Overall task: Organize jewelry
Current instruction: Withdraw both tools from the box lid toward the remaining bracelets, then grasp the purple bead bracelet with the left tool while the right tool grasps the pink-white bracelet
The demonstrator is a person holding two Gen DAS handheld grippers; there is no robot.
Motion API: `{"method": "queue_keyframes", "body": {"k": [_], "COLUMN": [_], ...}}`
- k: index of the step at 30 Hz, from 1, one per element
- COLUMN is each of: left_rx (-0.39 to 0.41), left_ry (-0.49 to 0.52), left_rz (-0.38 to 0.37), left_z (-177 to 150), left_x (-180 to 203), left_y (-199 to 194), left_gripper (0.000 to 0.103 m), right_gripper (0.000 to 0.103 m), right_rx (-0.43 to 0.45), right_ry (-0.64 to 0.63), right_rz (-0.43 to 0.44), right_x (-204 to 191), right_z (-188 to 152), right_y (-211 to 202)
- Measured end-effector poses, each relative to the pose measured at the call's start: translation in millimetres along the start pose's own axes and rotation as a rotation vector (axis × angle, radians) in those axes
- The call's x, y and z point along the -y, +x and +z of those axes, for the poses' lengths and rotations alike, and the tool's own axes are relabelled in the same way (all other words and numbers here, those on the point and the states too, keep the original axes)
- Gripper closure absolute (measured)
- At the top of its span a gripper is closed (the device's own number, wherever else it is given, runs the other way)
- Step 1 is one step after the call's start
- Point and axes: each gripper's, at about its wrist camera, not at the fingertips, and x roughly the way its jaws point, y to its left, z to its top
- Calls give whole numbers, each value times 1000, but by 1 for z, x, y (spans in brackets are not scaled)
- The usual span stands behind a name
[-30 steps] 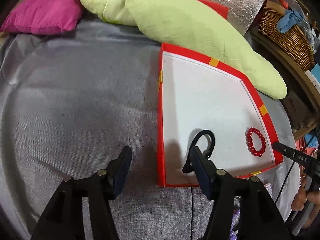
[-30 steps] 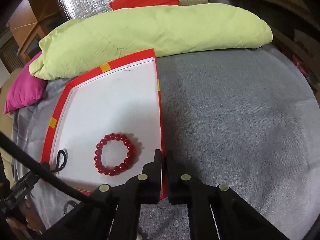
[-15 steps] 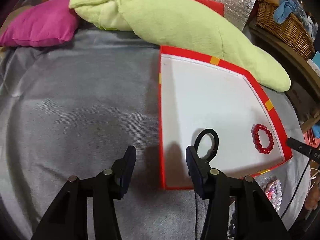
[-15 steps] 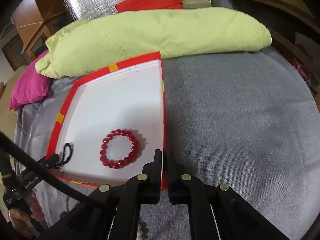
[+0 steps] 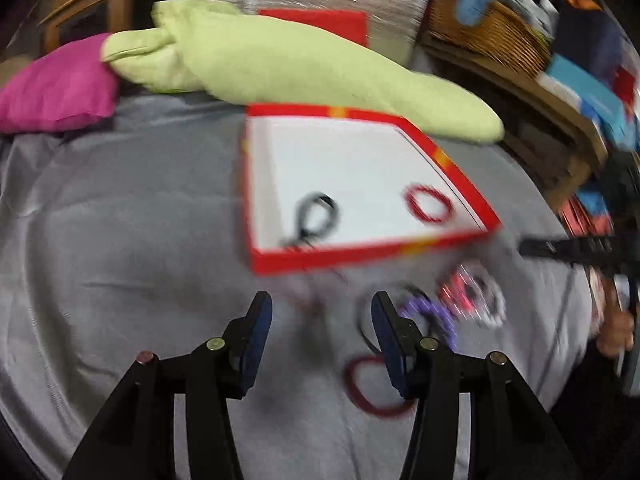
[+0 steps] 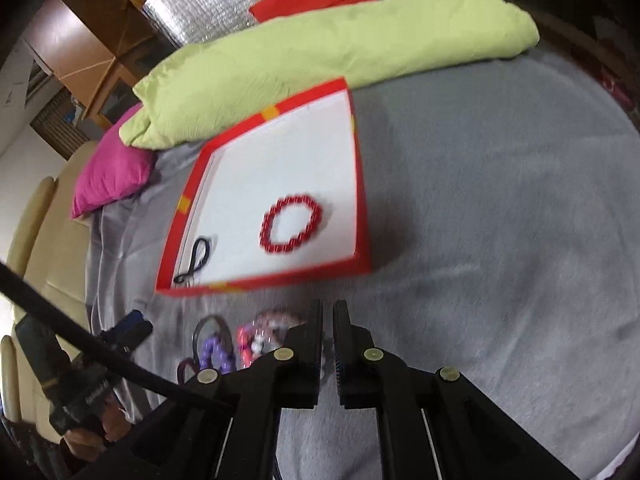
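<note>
Your left gripper [image 5: 322, 312] hangs with its jaws spread wide and empty above the grey blanket [image 5: 120, 240]. Your right gripper [image 6: 327, 322] has its jaws almost pressed together, nothing between them. Just ahead of both, loose on the blanket, lie a dark red bangle [image 5: 370, 386], a purple beaded bracelet [image 5: 430, 314] and a blurred pink-and-white bracelet [image 5: 472, 296], close together. Beyond them sits the red tray [image 5: 340, 258]: a black cord bracelet [image 5: 316, 216] lies by its near left corner, a red beaded bracelet [image 6: 291, 225] towards its near right side. A green pillow [image 6: 320, 48] touches the tray's far edge.
</note>
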Motion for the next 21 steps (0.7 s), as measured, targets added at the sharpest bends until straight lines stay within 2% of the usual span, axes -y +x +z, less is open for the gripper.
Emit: {"method": "queue_keyframes", "body": {"k": [5,12,13,15,16,17,19,21], "left_rx": [-40,-83,-87,-89,-90,-92,-102,-109], "left_ry": [141,130,126,128,135,144,162,170], "left_rz": [-51,-118,-124,-130,-130,-129,-130,-132], "left_z": [-12,-9,-8,-9,-10,-10,-11,-11], "left_x": [31,39,37,42,43,44,48,51], "left_y": [6,20,23,27,28,29,33,36], "left_gripper": [50,50,50,50,50,50,50,55], "right_gripper": [96,95,89,67,48,44,44,52], "right_rx": [-65,-85,-82,-74,-63,-35,8,8], "right_ry": [-16,-34,-36,-37,-38,-45,-73,-85], "right_rz": [26,23,20,16,13,15,3,-10], "right_x": [-8,-16,-17,-17,-18,-19,-23,-26], "right_z": [-5,-6,-5,-5,-5,-4,-4,-3], "right_y": [20,36,36,36,35,33,29,32]}}
